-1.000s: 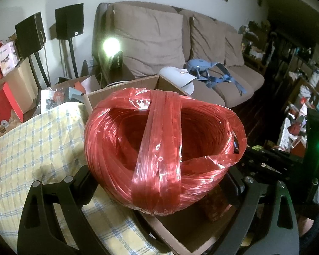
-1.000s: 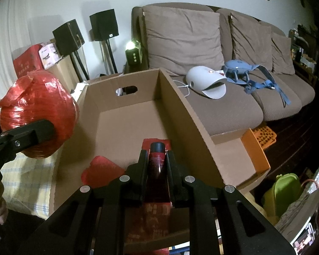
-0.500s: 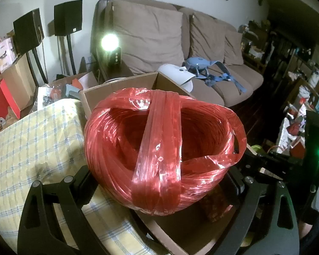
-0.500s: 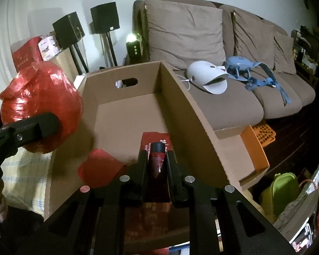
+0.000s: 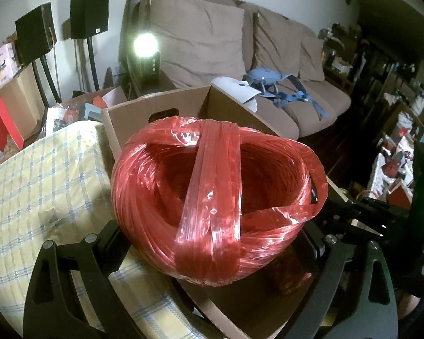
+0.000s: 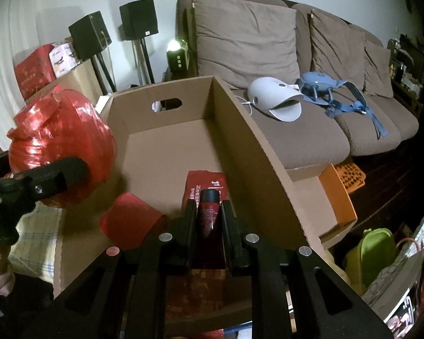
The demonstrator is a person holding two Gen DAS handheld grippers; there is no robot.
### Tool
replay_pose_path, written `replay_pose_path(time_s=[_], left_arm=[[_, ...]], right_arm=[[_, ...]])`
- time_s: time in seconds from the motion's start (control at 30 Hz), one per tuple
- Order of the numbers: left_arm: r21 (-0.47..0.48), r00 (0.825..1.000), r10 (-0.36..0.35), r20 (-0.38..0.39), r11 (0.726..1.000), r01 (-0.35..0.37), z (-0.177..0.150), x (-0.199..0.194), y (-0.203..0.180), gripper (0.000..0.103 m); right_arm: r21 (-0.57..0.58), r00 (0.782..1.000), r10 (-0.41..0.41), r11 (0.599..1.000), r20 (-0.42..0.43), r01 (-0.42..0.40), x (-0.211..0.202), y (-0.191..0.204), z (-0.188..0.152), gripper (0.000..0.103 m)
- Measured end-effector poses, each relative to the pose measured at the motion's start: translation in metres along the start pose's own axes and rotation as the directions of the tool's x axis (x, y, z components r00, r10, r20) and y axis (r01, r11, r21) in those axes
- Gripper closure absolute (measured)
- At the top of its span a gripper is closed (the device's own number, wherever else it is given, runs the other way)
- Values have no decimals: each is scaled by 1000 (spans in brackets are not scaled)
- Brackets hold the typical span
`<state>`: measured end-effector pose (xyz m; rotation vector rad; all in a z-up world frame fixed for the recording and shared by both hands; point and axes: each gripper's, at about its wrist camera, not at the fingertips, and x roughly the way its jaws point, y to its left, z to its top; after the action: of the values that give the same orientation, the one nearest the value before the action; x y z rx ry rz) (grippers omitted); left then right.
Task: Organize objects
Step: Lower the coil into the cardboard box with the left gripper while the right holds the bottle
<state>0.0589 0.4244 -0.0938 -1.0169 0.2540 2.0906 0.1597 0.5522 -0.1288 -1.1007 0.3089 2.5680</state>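
cardboard box [image 6: 263, 152] holds a red packet [image 6: 205, 182] and red sheet [image 6: 130, 220]. right claw [image 6: 209, 214] grips a bottle [image 6: 209, 212] over it; left claw [image 5: 212, 243] clamps a twine ball [image 5: 212, 197] at its edge.

You are working in a dim room where the strongest source is a small lamp on a dark box [image 5: 146, 45] at eleven o'clock in your left view, blown out to a white flare, while the far right at three o'clock sinks into near black. The glossy red ball of plastic strapping [image 5: 214, 197] throws glare off its wraps and casts a soft shadow onto the yellow checked cloth [image 5: 36, 186] at nine o'clock. Both fisheye views bend straight edges and darken at the corners, and the brown cardboard box [image 6: 257, 152] curves noticeably.
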Motion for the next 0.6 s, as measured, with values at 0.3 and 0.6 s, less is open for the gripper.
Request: replay_pose_path(time_s=[0.3,0.6], left_arm=[[9,1000,-5,-10,1000,5,0,7,-4,7],[9,1000,-8,-20,1000,8,1,10,-5,7]], right_arm=[[11,1000,0,1000,-8,0,2,-4,-1,87],[11,1000,-6,1000,-6,6,1,-3,-1,87]])
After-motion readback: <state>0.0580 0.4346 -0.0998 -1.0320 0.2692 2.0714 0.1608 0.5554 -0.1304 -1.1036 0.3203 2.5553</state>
